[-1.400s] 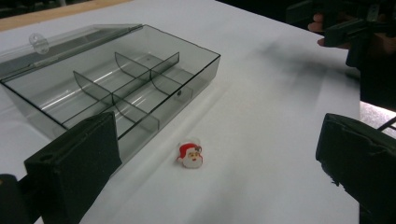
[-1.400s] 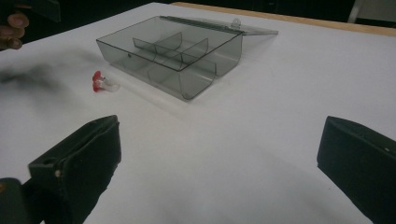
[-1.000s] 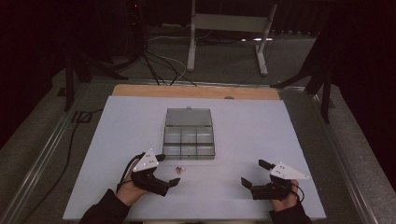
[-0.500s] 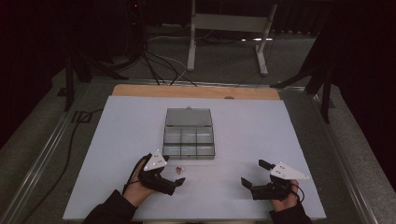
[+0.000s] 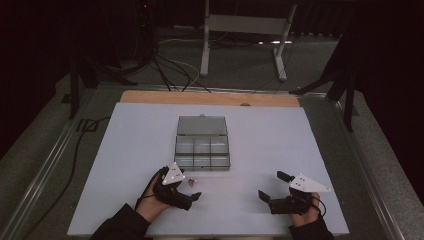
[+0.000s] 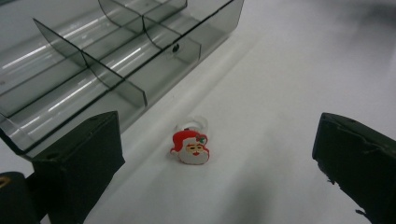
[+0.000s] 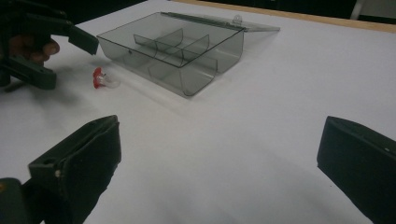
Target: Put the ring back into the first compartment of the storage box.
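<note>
Since a second ago our left gripper (image 6: 212, 154) has closed in, jaws wide, on the Santa ring (image 6: 190, 146) at lower centre; we should straddle it squarely before pinching.

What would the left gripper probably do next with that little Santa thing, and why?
Probably ease forward and down, then close on the Santa ring. The left gripper is open, the ring lies on the table between its jaws but untouched, just outside the open divided box.
</note>
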The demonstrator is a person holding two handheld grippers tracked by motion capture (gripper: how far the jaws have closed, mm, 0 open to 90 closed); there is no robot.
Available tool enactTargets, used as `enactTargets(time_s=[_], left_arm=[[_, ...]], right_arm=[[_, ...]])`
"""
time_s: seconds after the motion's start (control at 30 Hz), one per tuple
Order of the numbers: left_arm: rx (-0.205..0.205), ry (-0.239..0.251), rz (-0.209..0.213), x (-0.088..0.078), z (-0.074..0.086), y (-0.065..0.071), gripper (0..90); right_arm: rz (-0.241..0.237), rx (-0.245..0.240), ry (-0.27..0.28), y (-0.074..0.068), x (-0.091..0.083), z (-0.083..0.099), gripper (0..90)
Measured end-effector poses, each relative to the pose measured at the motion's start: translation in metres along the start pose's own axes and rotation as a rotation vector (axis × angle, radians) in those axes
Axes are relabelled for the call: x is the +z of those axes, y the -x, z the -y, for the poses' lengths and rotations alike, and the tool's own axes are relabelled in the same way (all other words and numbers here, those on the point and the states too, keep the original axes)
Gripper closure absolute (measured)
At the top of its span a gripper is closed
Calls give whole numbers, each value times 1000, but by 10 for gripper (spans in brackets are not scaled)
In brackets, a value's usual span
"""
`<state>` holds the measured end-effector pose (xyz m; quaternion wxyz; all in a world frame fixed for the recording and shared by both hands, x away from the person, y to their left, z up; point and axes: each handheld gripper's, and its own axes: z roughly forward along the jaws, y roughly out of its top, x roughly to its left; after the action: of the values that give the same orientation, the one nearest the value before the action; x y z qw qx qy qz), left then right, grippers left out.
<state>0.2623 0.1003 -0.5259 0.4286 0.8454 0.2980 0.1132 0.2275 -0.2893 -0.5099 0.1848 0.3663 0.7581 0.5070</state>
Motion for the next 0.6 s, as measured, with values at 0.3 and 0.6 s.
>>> enactTargets(time_s=[0.3,0.6], left_arm=[[1,-71,2,5,0,-1,71],[4,-99,3,8,0,-3,222]], right_arm=[[1,-1,0,0,0,0,0],[1,3,0,1,0,0,0]])
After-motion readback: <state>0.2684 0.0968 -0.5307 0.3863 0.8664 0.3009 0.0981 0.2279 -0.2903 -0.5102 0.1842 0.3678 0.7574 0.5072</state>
